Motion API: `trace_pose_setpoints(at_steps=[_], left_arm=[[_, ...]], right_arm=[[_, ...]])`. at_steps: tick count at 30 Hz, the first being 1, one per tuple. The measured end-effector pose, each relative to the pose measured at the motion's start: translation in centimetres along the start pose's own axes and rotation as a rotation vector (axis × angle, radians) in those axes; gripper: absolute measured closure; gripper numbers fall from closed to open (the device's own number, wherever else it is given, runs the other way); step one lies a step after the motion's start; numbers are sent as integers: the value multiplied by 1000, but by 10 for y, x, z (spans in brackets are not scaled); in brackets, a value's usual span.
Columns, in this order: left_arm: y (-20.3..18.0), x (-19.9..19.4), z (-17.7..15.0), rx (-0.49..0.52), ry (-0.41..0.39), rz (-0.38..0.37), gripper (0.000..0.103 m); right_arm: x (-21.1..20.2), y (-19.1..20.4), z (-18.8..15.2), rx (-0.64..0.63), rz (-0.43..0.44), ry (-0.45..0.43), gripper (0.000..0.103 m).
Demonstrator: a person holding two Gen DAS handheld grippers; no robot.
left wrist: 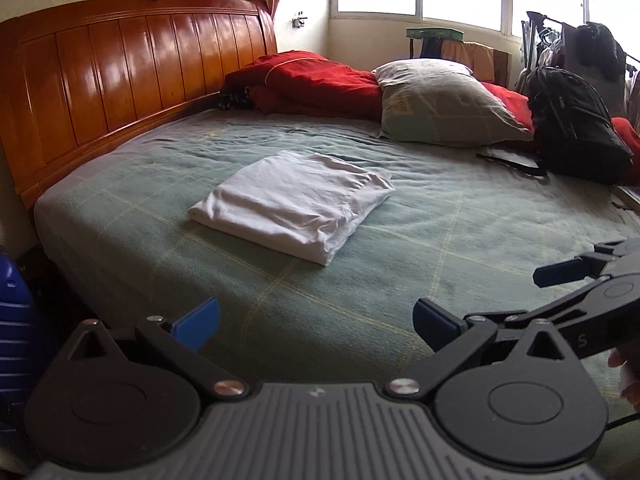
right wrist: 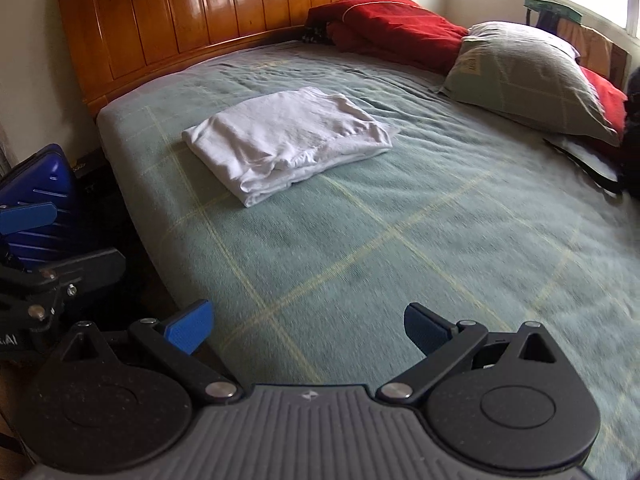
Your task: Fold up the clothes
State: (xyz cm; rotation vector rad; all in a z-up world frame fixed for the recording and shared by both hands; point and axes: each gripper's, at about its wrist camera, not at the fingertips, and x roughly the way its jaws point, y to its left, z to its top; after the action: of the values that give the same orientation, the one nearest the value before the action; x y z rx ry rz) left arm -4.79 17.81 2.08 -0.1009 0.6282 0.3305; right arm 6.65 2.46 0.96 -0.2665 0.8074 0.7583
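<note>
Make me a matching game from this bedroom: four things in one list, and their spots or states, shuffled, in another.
Things:
1. white garment
2. grey pillow
3. black backpack
4. left tongs

States:
A. leaning on the red bedding
B. open, holding nothing
C. folded flat mid-bed
D. standing at the bed's far edge by the window

Pairs: 1-C, 2-A, 3-D, 4-B

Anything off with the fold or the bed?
Nothing major. The white garment lies folded on the green bedspread, though its right-hand layers aren't flush. Both grippers, left and right, are open and clear of it.
</note>
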Motion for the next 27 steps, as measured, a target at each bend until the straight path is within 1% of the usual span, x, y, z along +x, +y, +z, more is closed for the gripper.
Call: trace_pose_setpoints(at_steps=[7, 12, 15, 18, 27], left_arm=[[-11, -16, -8, -42, 17, -47, 1], [-20, -24, -14, -40, 13, -53, 1], [-23, -29, -16, -41, 15, -54, 1], [-24, -32, -18, -41, 14, -38, 1], [-26, -38, -24, -41, 14, -26, 1]], right_arm=[[-26, -3, -19, 7, -4, -41, 0], [-38, -5, -29, 12, -16, -63, 0], [-43, -6, -34, 14, -11, -70, 0], [-48, -7, -38, 16, -12, -83, 0], [-54, -6, -42, 19, -8, -97, 0]])
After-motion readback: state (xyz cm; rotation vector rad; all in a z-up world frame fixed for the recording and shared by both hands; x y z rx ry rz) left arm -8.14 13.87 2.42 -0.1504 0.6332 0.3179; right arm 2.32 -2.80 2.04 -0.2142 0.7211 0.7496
